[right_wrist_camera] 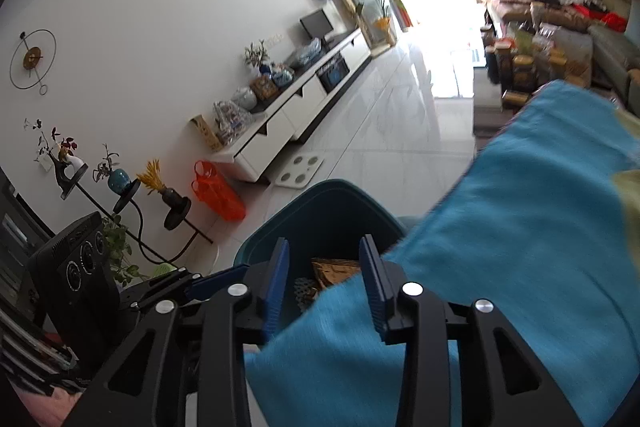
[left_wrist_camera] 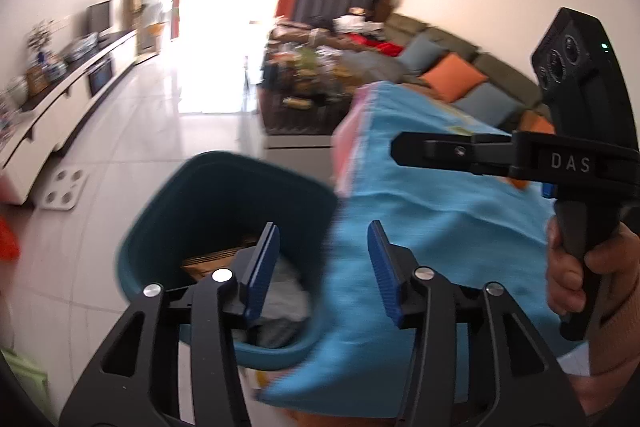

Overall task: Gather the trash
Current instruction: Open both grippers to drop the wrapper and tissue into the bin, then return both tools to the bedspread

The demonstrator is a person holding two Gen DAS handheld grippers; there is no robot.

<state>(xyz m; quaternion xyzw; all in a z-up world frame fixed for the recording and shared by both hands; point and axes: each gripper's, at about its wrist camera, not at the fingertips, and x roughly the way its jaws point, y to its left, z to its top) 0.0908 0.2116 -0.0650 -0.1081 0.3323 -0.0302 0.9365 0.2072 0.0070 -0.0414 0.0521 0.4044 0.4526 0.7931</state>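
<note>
Both tools over teal plastic bin (left_wrist_camera: 224,187), beside the blue-cloth-covered bench (left_wrist_camera: 440,211).
Left tool (left_wrist_camera: 324,267) & right tool (right_wrist_camera: 324,283) gape open, empty; bin w/ cardboard scraps (right_wrist_camera: 332,271) sits near for drops.

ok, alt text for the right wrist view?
Open right gripper over a dark teal plastic trash bin holding brown cardboard scraps, a light blue cloth draped alongside. The left gripper enters at left; white tiled floor beyond.

Right gripper (right_wrist_camera: 324,283): 2 blue fingers spread, empty, above teal bin (right_wrist_camera: 320,211). Bin holds brown cardboard (right_wrist_camera: 334,271). Blue cloth (right_wrist_camera: 500,247) at 4 o'clock overlaps bin's rim. Left gripper (right_wrist_camera: 188,281) at 8 o'clock.
</note>
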